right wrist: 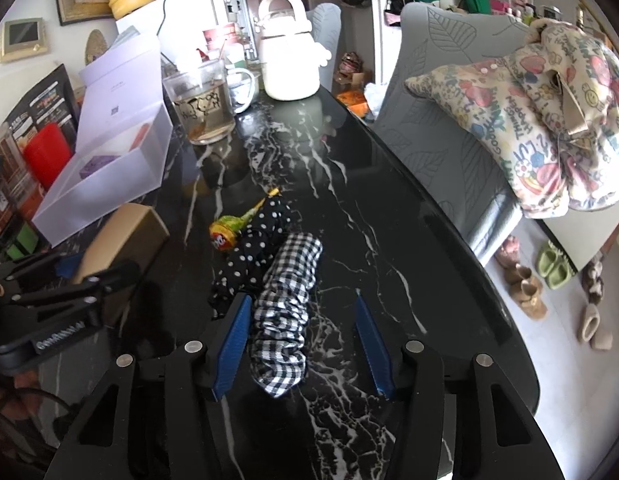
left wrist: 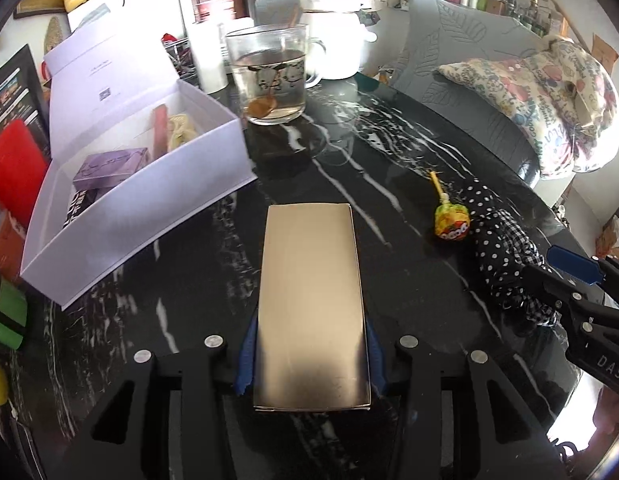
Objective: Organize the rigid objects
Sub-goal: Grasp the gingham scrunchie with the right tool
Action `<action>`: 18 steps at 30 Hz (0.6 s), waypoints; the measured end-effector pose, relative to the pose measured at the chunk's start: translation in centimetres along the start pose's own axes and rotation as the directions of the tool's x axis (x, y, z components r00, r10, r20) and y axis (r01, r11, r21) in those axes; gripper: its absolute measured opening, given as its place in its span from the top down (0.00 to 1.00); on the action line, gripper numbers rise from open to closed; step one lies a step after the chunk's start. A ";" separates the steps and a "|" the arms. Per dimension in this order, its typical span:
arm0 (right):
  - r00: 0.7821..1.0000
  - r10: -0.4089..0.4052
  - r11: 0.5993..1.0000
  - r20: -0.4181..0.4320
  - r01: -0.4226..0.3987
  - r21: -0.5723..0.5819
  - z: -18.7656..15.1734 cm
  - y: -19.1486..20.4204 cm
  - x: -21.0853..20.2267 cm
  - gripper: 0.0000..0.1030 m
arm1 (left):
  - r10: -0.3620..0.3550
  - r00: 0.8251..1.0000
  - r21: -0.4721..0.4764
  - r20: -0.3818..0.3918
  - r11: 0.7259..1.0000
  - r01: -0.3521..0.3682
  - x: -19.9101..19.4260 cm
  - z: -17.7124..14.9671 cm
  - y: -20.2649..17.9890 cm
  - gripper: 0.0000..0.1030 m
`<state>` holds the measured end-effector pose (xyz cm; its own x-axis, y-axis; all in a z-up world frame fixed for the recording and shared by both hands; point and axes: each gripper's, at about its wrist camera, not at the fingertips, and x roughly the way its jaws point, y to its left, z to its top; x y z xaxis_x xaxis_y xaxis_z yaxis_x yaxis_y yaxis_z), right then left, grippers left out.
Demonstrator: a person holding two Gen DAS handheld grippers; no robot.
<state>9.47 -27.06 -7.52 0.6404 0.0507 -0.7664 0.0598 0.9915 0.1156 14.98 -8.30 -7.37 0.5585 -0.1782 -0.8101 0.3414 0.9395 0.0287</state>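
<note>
A long gold cardboard box [left wrist: 311,300] lies on the black marble table [left wrist: 409,280], and my left gripper [left wrist: 309,364] is shut on its near end, a blue pad pressed to each side. The right wrist view shows the same box [right wrist: 125,240] at the left. My right gripper [right wrist: 301,344] stands open over a black-and-white checked scrunchie [right wrist: 285,308]. The left pad touches the cloth and the right pad is well apart from it. A polka-dot scrunchie [right wrist: 261,236] and a yellow lollipop [right wrist: 229,234] lie just beyond. An open white storage box [left wrist: 141,184] holds a purple carton and other items.
A glass mug of liquid [left wrist: 273,76] and a white kettle [left wrist: 333,28] stand at the table's far end. Red and black packages [left wrist: 13,164] crowd the left edge. A grey chair with a patterned cushion [right wrist: 549,128] sits beyond the table's right rim.
</note>
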 end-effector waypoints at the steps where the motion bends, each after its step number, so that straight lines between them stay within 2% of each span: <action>1: 1.000 0.004 1.000 -0.002 -0.004 0.000 -0.1 0.0 0.1 0.48 | 0.002 1.000 -0.002 0.000 1.000 -0.002 0.0 -0.1 0.1 0.57; 4: 1.000 0.018 1.000 -0.014 -0.018 -0.003 -0.2 0.2 0.5 0.49 | 0.004 1.000 -0.006 0.000 1.000 -0.004 -0.2 -0.3 0.4 0.57; 6: 1.000 0.021 1.000 -0.007 -0.021 -0.014 -0.3 0.4 0.6 0.53 | 0.004 1.000 -0.008 0.001 1.000 -0.004 -0.3 -0.4 0.4 0.57; 8: 1.000 0.015 1.000 -0.005 -0.015 -0.017 -0.4 0.6 0.7 0.65 | 0.003 1.000 -0.011 0.001 1.000 -0.003 -0.4 -0.6 0.5 0.57; 9: 1.000 0.009 1.000 -0.007 -0.009 -0.013 -0.5 0.5 0.6 0.77 | 0.002 1.000 -0.013 0.001 1.000 -0.002 -0.4 -0.6 0.6 0.57; 18: 0.999 -0.029 1.000 0.037 0.030 -0.002 -0.9 0.3 -0.9 0.79 | -0.006 1.000 -0.032 -0.001 0.999 0.006 -1.0 -1.4 1.3 0.57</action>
<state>8.24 -26.70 -7.32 0.6664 0.0170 -0.7454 0.0769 0.9928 0.0914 13.81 -6.51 -7.32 0.5559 -0.1837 -0.8107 0.3205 0.9472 0.0051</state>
